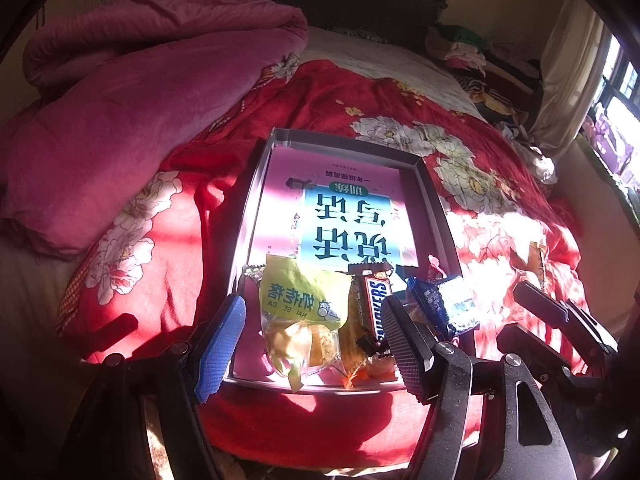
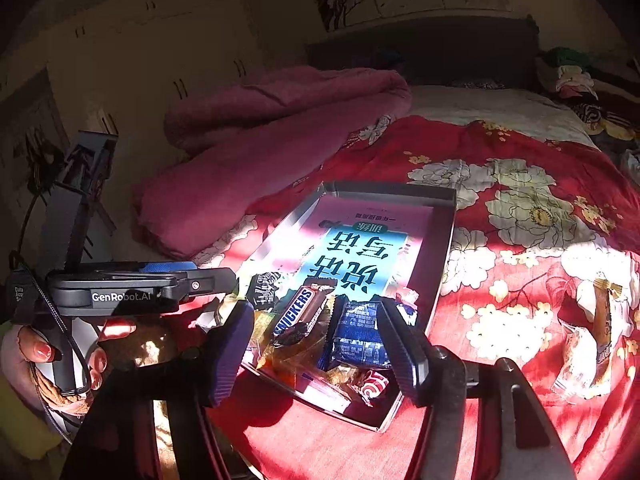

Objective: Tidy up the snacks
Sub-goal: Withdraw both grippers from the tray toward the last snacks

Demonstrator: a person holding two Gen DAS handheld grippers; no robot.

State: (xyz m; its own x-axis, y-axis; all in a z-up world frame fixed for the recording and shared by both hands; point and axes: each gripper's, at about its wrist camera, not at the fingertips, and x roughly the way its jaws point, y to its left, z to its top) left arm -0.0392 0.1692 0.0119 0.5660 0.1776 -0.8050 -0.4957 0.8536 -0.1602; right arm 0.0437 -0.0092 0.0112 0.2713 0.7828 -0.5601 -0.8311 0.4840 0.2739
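A shallow grey box (image 1: 344,142) (image 2: 388,189) lies on the red floral bedspread with a pink book (image 1: 340,200) inside. At its near end lie a yellow-green snack bag (image 1: 300,300), a Snickers bar (image 1: 374,304) (image 2: 298,310), a blue packet (image 1: 448,304) (image 2: 358,336) and small candies (image 2: 372,388). My left gripper (image 1: 316,340) is open above the near end, straddling the yellow-green bag. My right gripper (image 2: 316,348) is open above the Snickers bar and blue packet. Two clear-wrapped snacks (image 2: 588,352) lie on the bedspread to the right.
A folded pink blanket (image 1: 132,112) (image 2: 256,152) fills the bed's left side. Clothes (image 1: 480,64) are piled at the far right by a curtain (image 1: 568,76) and window. White cupboards (image 2: 140,60) stand behind the bed.
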